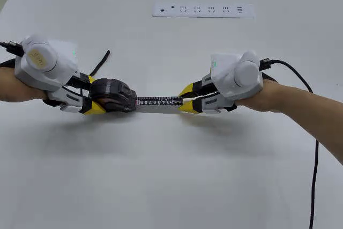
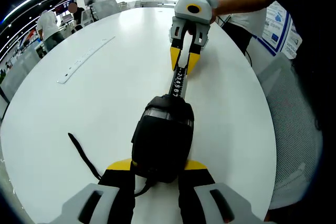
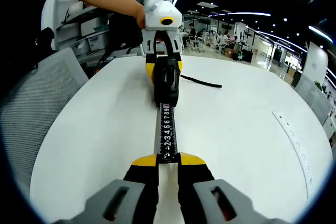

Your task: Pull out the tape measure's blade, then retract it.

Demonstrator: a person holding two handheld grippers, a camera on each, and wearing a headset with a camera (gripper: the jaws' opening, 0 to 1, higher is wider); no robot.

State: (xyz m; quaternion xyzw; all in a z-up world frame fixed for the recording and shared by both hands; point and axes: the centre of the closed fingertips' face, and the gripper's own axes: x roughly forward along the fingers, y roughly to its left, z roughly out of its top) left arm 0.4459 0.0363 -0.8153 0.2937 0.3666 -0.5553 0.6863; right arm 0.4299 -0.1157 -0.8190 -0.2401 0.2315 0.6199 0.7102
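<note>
The tape measure (image 1: 112, 95), a dark grey-black case, sits over the white tabletop (image 1: 171, 181), well inside its edges. Its dark blade (image 1: 158, 102) is drawn out a short way, level, pale numerals facing up. Its black strap (image 1: 101, 63) trails toward the far edge.

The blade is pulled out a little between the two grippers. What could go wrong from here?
1. The right gripper pinches the blade only at its end; if its fingers slip, the blade may snap back into the tape measure case.
2. The left gripper holds the case by its rear part; more pull may tilt it or drag it out.
</note>
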